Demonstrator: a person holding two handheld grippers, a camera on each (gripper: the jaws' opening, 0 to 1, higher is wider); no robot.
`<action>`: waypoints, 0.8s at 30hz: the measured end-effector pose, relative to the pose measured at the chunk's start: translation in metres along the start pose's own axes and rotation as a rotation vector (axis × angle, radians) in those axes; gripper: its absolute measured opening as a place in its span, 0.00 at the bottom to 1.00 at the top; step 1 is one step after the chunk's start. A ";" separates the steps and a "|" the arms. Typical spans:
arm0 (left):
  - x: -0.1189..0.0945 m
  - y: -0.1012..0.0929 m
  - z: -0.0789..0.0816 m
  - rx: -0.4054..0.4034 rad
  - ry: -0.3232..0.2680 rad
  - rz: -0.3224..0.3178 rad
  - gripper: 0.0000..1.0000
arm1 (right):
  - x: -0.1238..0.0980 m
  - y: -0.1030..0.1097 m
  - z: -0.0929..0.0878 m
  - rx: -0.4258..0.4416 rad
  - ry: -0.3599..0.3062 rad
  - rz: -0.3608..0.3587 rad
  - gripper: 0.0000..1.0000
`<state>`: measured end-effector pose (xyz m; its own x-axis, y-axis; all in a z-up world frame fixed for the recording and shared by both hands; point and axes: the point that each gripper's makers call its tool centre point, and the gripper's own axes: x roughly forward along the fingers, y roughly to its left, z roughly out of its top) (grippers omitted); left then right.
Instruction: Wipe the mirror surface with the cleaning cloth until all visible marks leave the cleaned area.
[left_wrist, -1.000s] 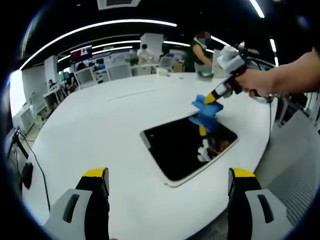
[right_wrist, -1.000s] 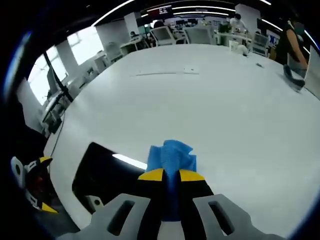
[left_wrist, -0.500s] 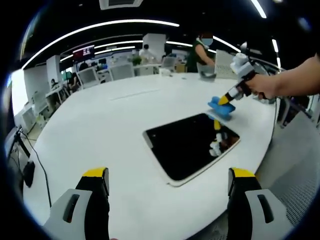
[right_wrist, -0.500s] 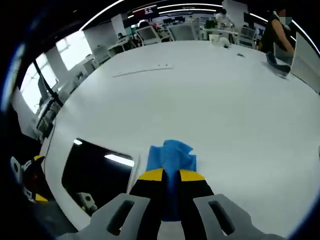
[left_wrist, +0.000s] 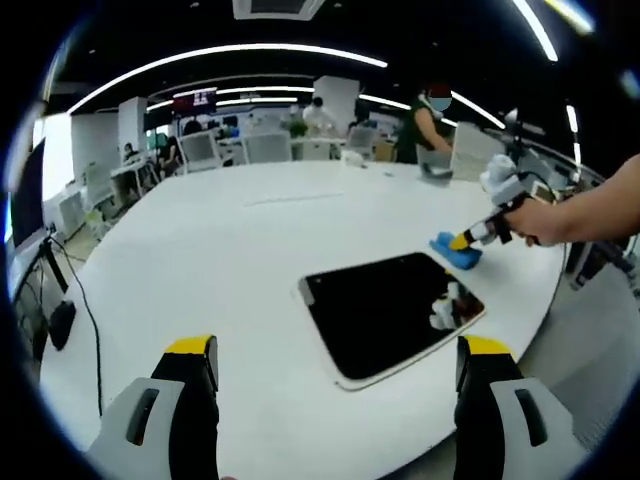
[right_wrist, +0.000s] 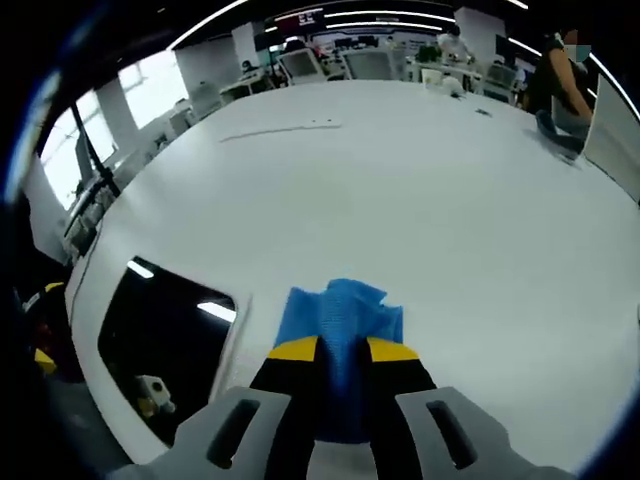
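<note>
So the mirror (left_wrist: 388, 312) is a dark rectangular slab lying flat on the big white table (left_wrist: 200, 260), sitting pretty close to the table's near right edge in the left gripper view. Its glass looks black and glossy, with ceiling light strips reflected in it (right_wrist: 160, 340) and a small pale reflection near one corner; I honestly can't pick out any smudges at this size. It has a thin light border all round.

The blue cleaning cloth (right_wrist: 338, 318) is off the glass, on the bare tabletop just beside the mirror's far right corner (left_wrist: 456, 252). The right gripper (right_wrist: 340, 350) has its yellow-tipped jaws clamped onto the cloth, bunching it up between them; from the left gripper view you can see it (left_wrist: 466, 240) with a hand (left_wrist: 535, 222) behind it, reaching in from the right.

The left gripper (left_wrist: 338, 360) is hanging back above the near table edge, jaws spread wide with nothing in them.

Loads of open white table beyond and left of the mirror, not much room on the edge side. Office desks and chairs (left_wrist: 205, 150) sit way in the background.
</note>
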<state>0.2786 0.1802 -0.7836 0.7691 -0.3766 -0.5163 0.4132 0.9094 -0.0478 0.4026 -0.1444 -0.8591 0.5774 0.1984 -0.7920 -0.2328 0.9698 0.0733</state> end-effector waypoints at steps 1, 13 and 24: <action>0.000 0.004 -0.004 0.053 0.024 0.021 1.00 | 0.000 -0.001 0.001 -0.074 0.000 -0.011 0.12; 0.000 0.017 -0.004 0.080 0.011 0.065 1.00 | 0.001 0.002 0.003 -0.099 -0.023 -0.031 0.21; 0.000 0.016 -0.008 0.056 0.024 0.053 1.00 | 0.003 0.012 0.002 -0.164 -0.043 0.030 0.36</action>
<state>0.2818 0.1963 -0.7913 0.7791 -0.3227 -0.5374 0.3987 0.9166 0.0276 0.4030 -0.1321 -0.8592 0.6007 0.2362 -0.7638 -0.3727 0.9279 -0.0062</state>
